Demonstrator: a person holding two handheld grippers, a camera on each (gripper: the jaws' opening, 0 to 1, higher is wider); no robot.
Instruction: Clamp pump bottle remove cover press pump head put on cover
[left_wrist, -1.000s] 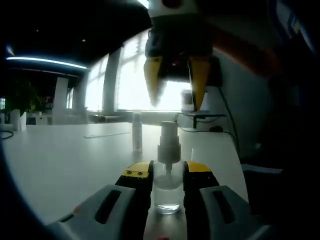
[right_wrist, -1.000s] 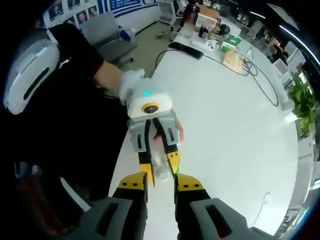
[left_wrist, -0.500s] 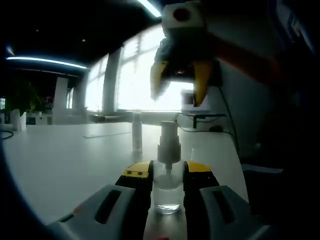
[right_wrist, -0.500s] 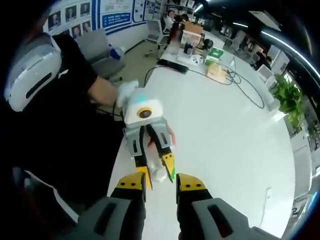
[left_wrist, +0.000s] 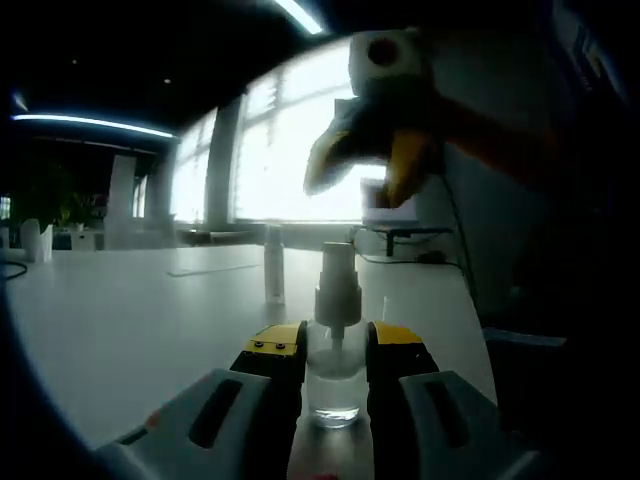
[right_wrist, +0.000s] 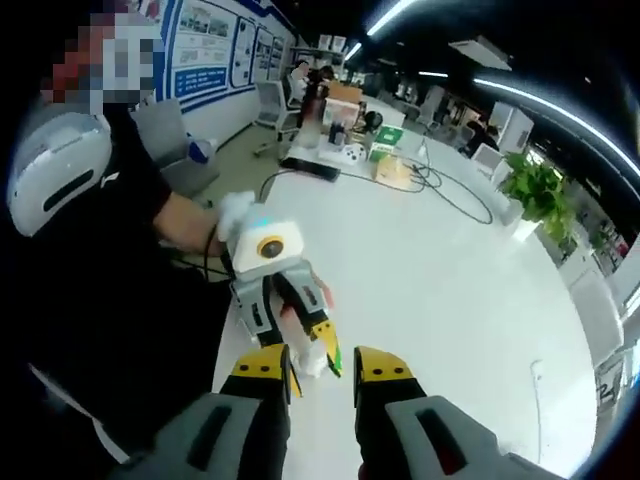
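Note:
A clear pump bottle (left_wrist: 335, 385) stands on the white table (left_wrist: 130, 320), its white pump head (left_wrist: 337, 285) bare. My left gripper (left_wrist: 335, 345) is shut on the bottle's body, one yellow-tipped jaw on each side. A slim clear cover (left_wrist: 273, 262) stands upright on the table behind the bottle. My right gripper (left_wrist: 368, 170) hangs tilted above the pump head, apart from it. In the right gripper view my right gripper (right_wrist: 322, 365) is open with nothing in it, and below it the left gripper (right_wrist: 278, 300) holds the bottle (right_wrist: 313, 358).
A person in black with a white glove (right_wrist: 235, 210) stands at the table's near edge. Boxes and cables (right_wrist: 385, 165) lie at the far end of the table, with a green plant (right_wrist: 535, 185) beyond. A small stand (left_wrist: 395, 225) sits behind the bottle near bright windows.
My right gripper has risen and tilted away from the pump head, moving up and to the right in the left gripper view. The left gripper and the bottle have stayed still.

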